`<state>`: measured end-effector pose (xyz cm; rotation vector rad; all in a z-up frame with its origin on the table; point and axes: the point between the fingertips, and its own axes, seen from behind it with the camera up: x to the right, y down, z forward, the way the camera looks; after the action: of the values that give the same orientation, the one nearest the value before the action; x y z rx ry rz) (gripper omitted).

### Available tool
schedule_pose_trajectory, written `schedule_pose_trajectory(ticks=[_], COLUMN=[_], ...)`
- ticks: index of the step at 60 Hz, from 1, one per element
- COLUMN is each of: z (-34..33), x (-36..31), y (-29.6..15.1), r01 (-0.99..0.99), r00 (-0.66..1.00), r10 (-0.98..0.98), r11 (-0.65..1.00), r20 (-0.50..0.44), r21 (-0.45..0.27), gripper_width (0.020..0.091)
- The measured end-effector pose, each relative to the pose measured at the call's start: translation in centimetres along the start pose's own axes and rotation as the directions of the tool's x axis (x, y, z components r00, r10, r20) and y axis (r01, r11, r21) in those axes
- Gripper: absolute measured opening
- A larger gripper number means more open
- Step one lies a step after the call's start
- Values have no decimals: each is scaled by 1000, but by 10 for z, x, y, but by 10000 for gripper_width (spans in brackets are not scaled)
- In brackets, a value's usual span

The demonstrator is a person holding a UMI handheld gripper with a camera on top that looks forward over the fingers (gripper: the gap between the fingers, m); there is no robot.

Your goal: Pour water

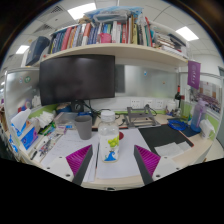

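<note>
Magenta pads [78, 160] nearest, on the two fingers of the gripper [113, 163], spread wide and holding nothing. Just ahead, in line with the gap: a clear plastic bottle [107, 128] with a white cap, upright on the white desk [120, 165]. Left of it, a grey cup [84, 126]. Behind, a dark monitor [77, 80]. Above, a shelf of books [100, 36].

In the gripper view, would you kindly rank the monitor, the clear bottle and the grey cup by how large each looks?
Largest to smallest:
1. Monitor, by far the largest.
2. Bottle, just ahead of the open gripper; nearness to the camera enlarges it.
3. Cup, only slightly smaller than the bottle, so that order is unsure.
</note>
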<state>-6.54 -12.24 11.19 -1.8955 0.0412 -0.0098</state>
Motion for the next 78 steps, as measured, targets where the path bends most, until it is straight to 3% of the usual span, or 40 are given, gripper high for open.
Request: schedule_pose_trajectory(ticks=[23, 29, 34, 46, 61, 66, 73, 78], z=[98, 110, 117, 119, 125, 136, 159, 173], x=[-19, -18, -15, -16, -17, -14, -13, -8], y=[-3, -7, -5, -8, -25, -46, -59, -78], r01=[52, 87, 102, 90, 136, 269, 506, 672], r00=[998, 996, 995, 996, 989, 960, 857, 730], r10=[-54, -88, -101, -85, -131, -264, -511, -677], r11=[995, 989, 986, 983, 987, 962, 860, 736], r20=[24, 7, -15, -41, -64, -94, -75, -93], r21=[90, 121, 129, 159, 89, 46, -68, -79], gripper_width=[838, 738, 571, 448, 377, 377, 378, 381])
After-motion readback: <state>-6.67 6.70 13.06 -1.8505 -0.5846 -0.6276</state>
